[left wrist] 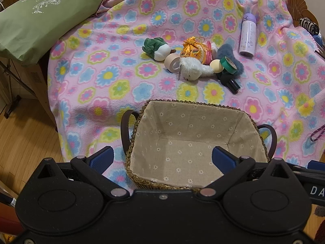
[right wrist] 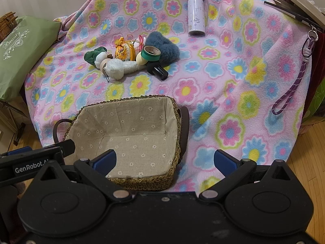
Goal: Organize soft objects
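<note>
Left gripper (left wrist: pixel 162 158) and right gripper (right wrist: pixel 165 160) both stand released, blue pads spread and grasping nothing, the left above the woven rectangular basket with beige daisy-print lining (left wrist: pixel 203 103) and the right over that basket's right rim (right wrist: pixel 178 122) and the pink flower-print fleece blanket (right wrist: pixel 233 93). Only the right view shows the purple braided lanyard (right wrist: pixel 292 89) in full length at the blanket's right edge; the left view shows more of the green "Beauty" cushion (left wrist: pixel 40 18). Beyond the basket's far rim, across bare blanket, lies the cluster: green-and-white plush (left wrist: pixel 157 48), white fluffy plush (left wrist: pixel 195 69), blue furry pad (left wrist: pixel 229 55), tape rolls touching them, and the lavender bottle (left wrist: pixel 247 34) apart to the right
</note>
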A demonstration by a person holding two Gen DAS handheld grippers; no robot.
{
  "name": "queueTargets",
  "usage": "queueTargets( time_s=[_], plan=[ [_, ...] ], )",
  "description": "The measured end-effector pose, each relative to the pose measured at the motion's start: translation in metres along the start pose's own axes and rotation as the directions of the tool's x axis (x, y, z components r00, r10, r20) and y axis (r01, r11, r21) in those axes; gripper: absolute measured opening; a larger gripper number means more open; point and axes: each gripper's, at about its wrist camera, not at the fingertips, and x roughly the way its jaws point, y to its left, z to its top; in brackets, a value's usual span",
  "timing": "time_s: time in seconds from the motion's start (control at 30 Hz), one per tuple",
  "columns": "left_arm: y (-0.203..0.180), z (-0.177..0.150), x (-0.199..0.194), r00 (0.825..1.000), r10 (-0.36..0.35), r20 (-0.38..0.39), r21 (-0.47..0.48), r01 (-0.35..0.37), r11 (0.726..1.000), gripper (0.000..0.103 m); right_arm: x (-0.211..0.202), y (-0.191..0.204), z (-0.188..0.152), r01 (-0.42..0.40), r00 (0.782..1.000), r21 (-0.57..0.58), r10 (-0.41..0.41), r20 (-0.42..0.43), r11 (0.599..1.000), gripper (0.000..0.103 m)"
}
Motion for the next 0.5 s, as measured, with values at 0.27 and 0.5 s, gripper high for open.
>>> queueTargets(
  time_s=[0.27, 0.5],
  plan=[
    [0.0001, 0.0002, 0.0002, 1.0, 0.0, 0.0, 0.0, 0.0, 1.0, 0.1, -0.0001, 0.0006, -0.0005, 0.0, 1.0, 0.0, 0.0, 0.0, 1.0, 0.103],
    [-0.0004, -0.0004, 0.0004, 1.0, 0.0, -0.001, 0.002, 0.0, 1.0, 0.1, -0.0002, -0.0002, 0.0005, 0.0, 1.0, 0.001, 0.0, 0.001, 1.0, 0.103]
  ],
)
